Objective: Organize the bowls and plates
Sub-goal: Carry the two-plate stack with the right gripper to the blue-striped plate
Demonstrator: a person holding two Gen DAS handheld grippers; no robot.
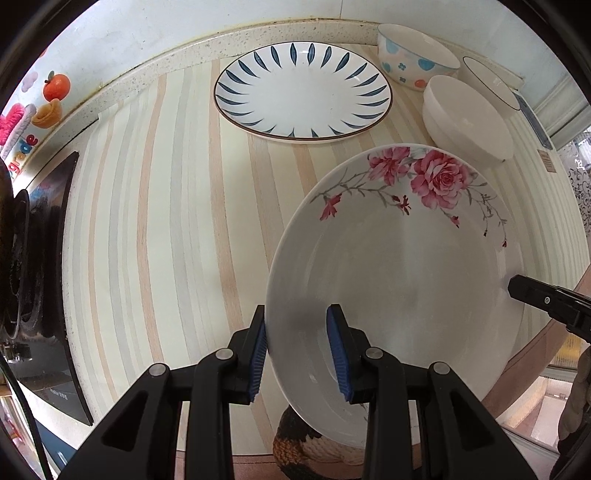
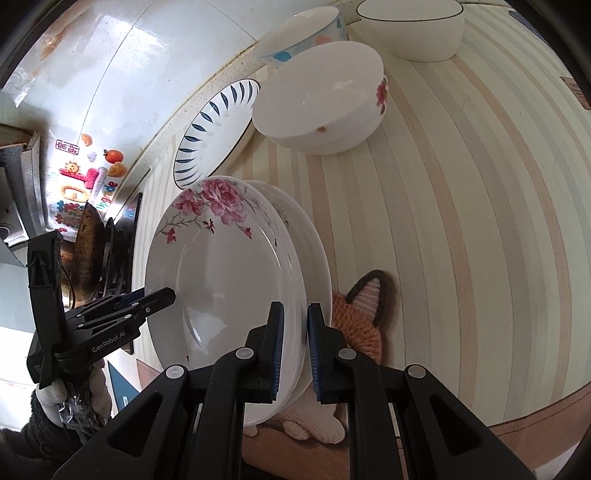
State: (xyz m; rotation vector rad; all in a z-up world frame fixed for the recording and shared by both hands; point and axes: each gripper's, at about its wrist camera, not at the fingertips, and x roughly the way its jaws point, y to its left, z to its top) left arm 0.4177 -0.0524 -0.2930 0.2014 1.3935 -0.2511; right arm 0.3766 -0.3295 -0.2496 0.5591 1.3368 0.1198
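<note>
Both tongs [image 1: 295,350] [image 2: 295,347] pinch the floral plate's [image 1: 399,288] opposite rims.

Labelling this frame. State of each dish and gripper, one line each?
Rose plates: stacked, gripped at both rims.
Left gripper: shut on the plates' rim.
Right gripper: shut on the plates' rim.
Blue-leaf plate: flat, empty.
Dotted bowl: upright, empty.
White bowls: nested, empty.
Blue-rim bowl: upright.
</note>
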